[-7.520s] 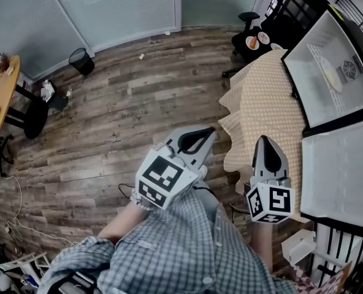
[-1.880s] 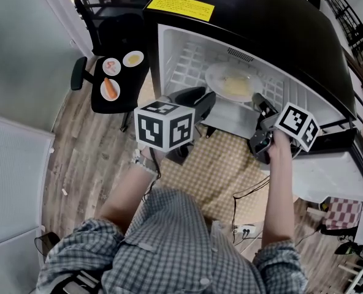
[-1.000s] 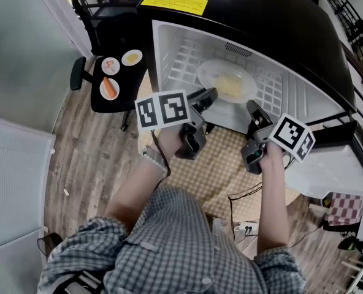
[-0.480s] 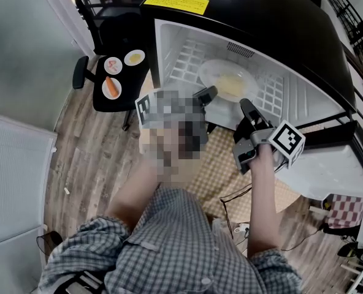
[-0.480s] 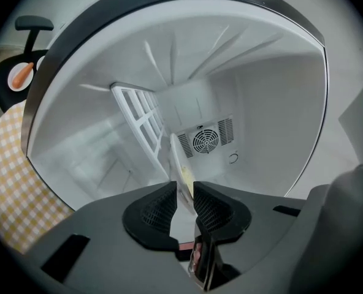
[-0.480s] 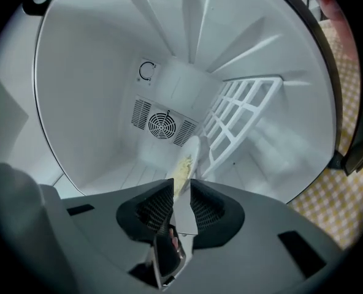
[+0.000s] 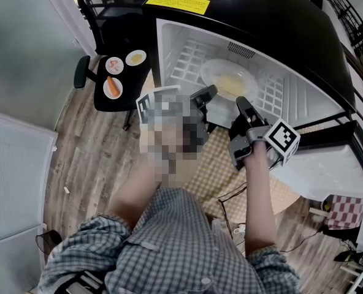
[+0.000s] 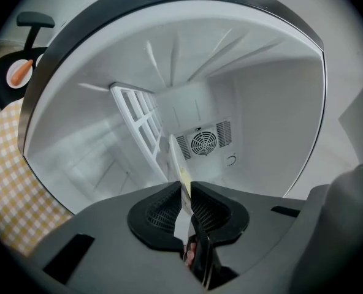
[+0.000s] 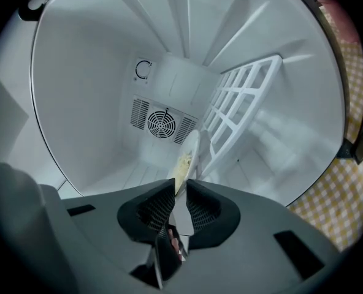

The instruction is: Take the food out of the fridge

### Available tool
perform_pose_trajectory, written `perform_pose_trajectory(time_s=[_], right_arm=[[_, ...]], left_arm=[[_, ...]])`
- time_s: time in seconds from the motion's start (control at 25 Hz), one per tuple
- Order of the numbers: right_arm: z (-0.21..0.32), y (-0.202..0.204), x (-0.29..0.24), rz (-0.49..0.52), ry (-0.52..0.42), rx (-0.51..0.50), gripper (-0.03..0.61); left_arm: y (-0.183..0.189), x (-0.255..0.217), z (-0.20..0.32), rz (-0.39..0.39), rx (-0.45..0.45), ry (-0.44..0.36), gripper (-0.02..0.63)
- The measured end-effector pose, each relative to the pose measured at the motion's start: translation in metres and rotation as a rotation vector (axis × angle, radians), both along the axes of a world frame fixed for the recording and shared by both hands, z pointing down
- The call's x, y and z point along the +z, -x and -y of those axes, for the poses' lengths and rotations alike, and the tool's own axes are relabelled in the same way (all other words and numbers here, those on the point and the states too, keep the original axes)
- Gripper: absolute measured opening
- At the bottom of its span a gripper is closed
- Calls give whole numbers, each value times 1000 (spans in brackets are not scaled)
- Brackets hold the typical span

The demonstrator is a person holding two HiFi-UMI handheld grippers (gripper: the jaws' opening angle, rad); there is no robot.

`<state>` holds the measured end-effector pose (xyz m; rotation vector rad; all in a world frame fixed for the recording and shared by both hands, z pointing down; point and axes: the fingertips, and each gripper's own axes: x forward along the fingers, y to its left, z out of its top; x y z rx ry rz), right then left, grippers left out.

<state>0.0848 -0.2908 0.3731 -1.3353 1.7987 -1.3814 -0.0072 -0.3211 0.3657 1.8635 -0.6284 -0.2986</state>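
From the head view, the plate (image 7: 217,72) of food (image 7: 230,86) sits on the wire shelf (image 7: 270,95) inside the open fridge (image 7: 169,48). The left gripper (image 7: 207,94) is at the plate's 8 o'clock and the right gripper (image 7: 241,104) at its 5.

In the left gripper view, the jaws are closing round the plate's edge but look not quite pinched yet.

In the right gripper view, the jaws are nipped onto the edge.

Nothing is out yet, I'd say; the lift is what's left.
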Motion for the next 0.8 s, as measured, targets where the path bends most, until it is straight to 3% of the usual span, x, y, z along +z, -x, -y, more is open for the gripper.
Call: perform_pose_trajectory(time_s=[0.44, 0.8], right_arm=[[-8, 1, -6, -28, -18, -12, 54], [-17, 6, -10, -22, -38, -62, 54]], left_arm=[[0, -4, -7, -25, -11, -9, 49], [5, -11, -19, -6, -21, -64, 49]])
